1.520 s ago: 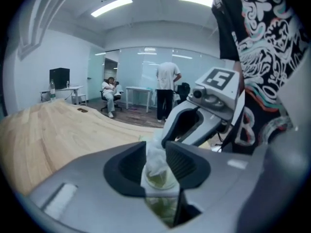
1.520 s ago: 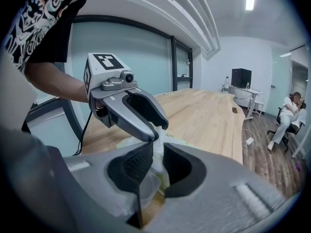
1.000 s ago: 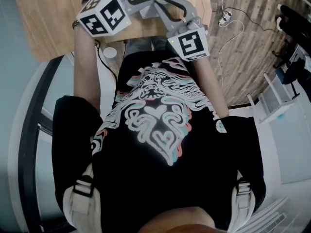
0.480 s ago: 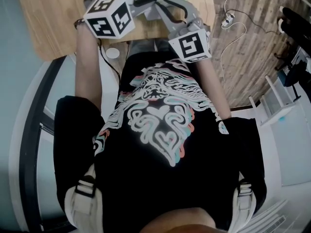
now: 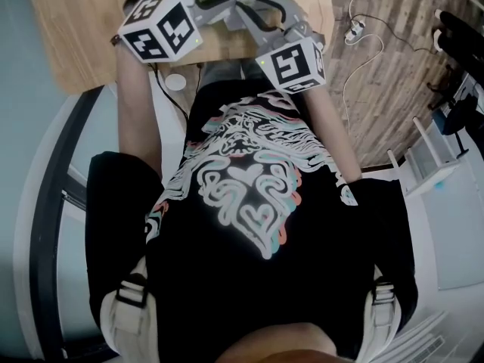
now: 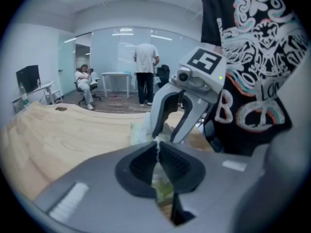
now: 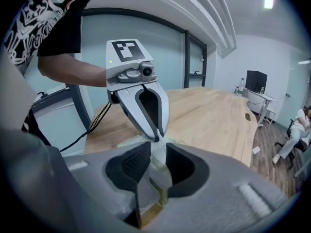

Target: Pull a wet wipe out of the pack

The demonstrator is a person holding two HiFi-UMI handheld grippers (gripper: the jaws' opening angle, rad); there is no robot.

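Wet wipe [image 6: 156, 152]: its white tip is pinched between the left gripper's [image 7: 157, 138] closing, nearly-met jaws, just above the green pack [image 6: 164, 191] on the wooden surface [image 7: 209, 115]. The right gripper [image 7: 156, 149] has narrow jaws clamping the pack's edge, just beside the left gripper.

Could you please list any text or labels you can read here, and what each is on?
"B": a large letter on the person's shirt; the letters beside it are creased and unclear.
Marker cubes: square code patterns only, no words.
Wet wipe pack: print too blurred to read.
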